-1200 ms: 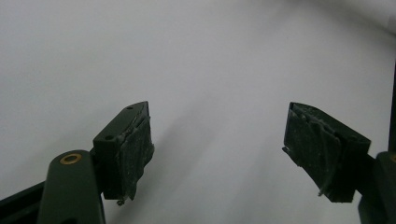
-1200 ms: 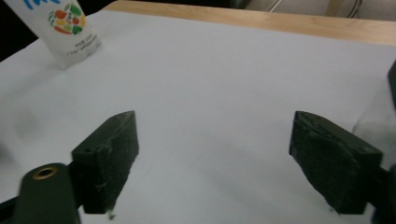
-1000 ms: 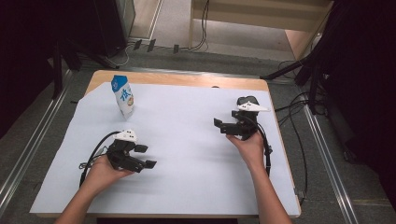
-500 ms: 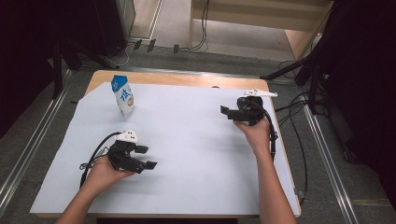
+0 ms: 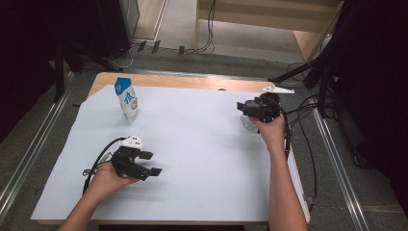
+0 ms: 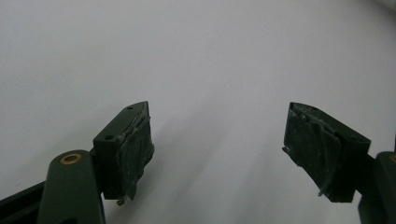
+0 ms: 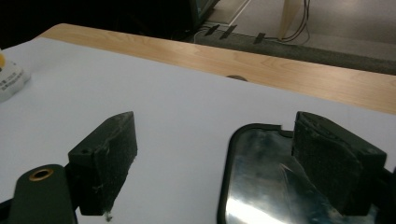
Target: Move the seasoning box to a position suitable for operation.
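A blue-and-white milk carton (image 5: 126, 98) stands upright at the far left of the white sheet (image 5: 192, 144); its edge also appears in the right gripper view, carton (image 7: 10, 77). My right gripper (image 5: 243, 108) hovers at the far right, jaws open, empty (image 7: 215, 140). Just below it lies a shiny, black-rimmed flat tray (image 7: 257, 186), and the right jaw stands over its near corner; from above the tray (image 5: 246, 124) is a faint glint. My left gripper (image 5: 151, 163) rests low at the near left, open over bare sheet (image 6: 217, 140).
The wooden table edge (image 7: 280, 74) runs along the far side, with floor and cables beyond it. A dark small round mark (image 7: 236, 78) sits at the sheet's far border. Cables hang off the table's right side (image 5: 308, 144).
My right hand has carried its open gripper away from me and to the right, over the shiny tray. The left hand and the carton have stayed put.
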A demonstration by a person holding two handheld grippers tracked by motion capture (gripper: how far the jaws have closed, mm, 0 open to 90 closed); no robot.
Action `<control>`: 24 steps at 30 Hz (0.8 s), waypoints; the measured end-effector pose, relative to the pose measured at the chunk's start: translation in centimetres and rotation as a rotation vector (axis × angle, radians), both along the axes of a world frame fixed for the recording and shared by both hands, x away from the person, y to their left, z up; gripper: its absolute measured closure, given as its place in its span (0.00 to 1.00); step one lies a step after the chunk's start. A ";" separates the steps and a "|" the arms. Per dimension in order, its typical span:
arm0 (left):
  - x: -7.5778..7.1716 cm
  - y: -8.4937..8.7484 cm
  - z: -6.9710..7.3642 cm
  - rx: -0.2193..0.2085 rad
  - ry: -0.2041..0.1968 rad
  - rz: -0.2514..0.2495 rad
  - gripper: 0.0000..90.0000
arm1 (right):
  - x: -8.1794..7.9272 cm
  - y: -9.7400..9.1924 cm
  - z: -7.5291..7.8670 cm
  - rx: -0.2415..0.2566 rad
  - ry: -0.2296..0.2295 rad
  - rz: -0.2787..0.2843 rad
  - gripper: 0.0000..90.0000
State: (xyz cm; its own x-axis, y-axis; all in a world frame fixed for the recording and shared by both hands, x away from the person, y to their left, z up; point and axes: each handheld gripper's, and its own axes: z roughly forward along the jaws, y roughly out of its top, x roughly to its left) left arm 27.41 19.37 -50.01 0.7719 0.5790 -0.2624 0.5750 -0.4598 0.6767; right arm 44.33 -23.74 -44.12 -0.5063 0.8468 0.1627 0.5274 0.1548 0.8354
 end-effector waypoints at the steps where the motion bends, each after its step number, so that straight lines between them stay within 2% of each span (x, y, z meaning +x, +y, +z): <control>1: -0.1 0.1 0.0 -0.002 0.001 0.003 0.27 | 0.0 -0.3 0.0 0.001 -0.001 -0.010 0.17; 8: -0.6 0.4 0.1 -0.008 -0.009 0.006 0.27 | 0.5 -2.2 -0.5 -0.027 0.003 -0.092 0.14; 10: -0.6 0.4 0.0 -0.004 -0.006 0.008 0.27 | 0.8 -2.5 -0.8 -0.012 0.010 -0.108 0.09; 12: -0.7 0.5 0.0 -0.004 -0.006 0.010 0.27 | 1.1 -2.5 -1.4 -0.015 0.024 -0.129 0.09; 16: -0.8 0.8 0.0 -0.006 -0.006 0.016 0.27 | 1.3 -2.7 -1.9 -0.020 0.017 -0.169 0.08; 20: -0.8 0.8 -0.1 -0.006 -0.004 0.019 0.27 | 1.4 -2.6 -2.7 -0.001 0.018 -0.179 0.05; 24: -0.8 0.7 0.0 -0.004 -0.006 0.017 0.27 | 1.3 -2.1 -3.4 -0.030 0.017 -0.182 0.05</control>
State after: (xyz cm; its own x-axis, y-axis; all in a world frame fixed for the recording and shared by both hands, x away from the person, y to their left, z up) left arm 26.60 20.09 -50.03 0.7636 0.5910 -0.2601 0.5785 -0.4472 0.6822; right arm 45.65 -25.79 -47.48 -0.3417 0.9288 0.1434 0.5630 0.0801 0.8226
